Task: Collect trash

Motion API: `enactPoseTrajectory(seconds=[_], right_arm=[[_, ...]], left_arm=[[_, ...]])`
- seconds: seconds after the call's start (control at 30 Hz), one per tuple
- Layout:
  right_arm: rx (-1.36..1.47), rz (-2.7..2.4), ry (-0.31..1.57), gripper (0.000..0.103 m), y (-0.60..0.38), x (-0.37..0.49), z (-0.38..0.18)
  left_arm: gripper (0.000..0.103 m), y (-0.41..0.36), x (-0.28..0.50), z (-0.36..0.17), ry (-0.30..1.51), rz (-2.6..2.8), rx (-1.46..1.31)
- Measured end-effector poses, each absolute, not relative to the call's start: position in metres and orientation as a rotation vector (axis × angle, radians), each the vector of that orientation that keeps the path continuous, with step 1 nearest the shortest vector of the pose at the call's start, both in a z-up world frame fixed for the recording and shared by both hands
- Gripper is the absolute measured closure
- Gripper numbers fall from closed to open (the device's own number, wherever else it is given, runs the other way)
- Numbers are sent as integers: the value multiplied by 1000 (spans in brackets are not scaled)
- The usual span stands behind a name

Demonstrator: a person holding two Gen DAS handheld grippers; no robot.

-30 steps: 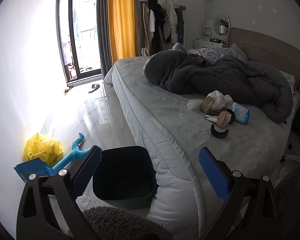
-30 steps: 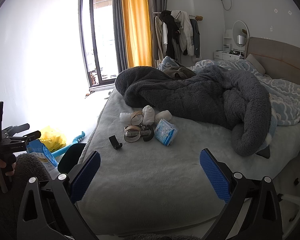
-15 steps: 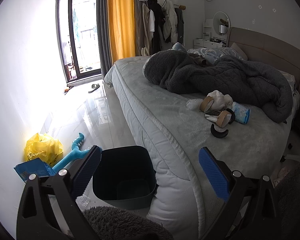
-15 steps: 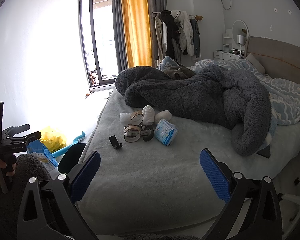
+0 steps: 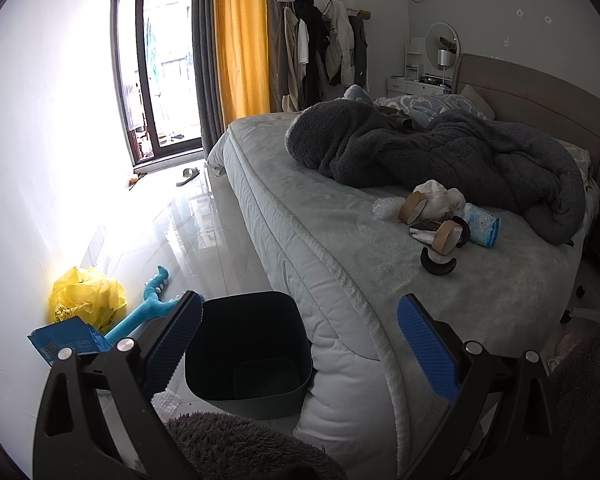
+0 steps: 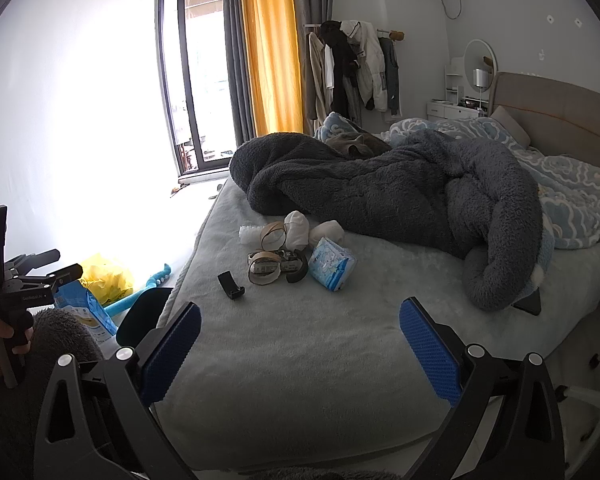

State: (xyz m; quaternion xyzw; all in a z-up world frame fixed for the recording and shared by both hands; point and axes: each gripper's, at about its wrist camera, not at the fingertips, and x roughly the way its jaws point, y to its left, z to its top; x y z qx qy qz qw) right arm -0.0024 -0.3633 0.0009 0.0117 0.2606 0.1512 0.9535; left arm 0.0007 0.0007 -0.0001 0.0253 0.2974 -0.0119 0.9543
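Dark bin (image 5: 252, 344) looks empty and the trash pile (image 6: 296, 252) lies on the bed (image 6: 300, 340), so with both tongs, left (image 5: 298, 338) and right (image 6: 300, 342), wide open and holding nothing, we judge collecting not begun.

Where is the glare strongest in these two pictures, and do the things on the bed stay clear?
Left wrist view: the wall and the floor under the window are washed out white. Right wrist view: the same wall is overexposed. In both, the tape rolls on the bed stay sharp; straight edges bend near the rim.
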Motion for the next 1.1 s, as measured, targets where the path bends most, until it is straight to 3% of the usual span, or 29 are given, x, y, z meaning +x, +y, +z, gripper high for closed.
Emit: enactPoseTrajectory(seconds=[0.33, 0.73, 1.1], right_arm=[[0, 303, 481, 2, -366, -17, 15], [71, 353, 542, 4, -372, 33, 3], [127, 424, 654, 27, -374, 111, -33]], left_arm=[[3, -7, -6, 8, 579, -60, 65], [4, -22, 31, 5, 586, -184, 67], [7, -43, 78, -20, 630, -385, 93]])
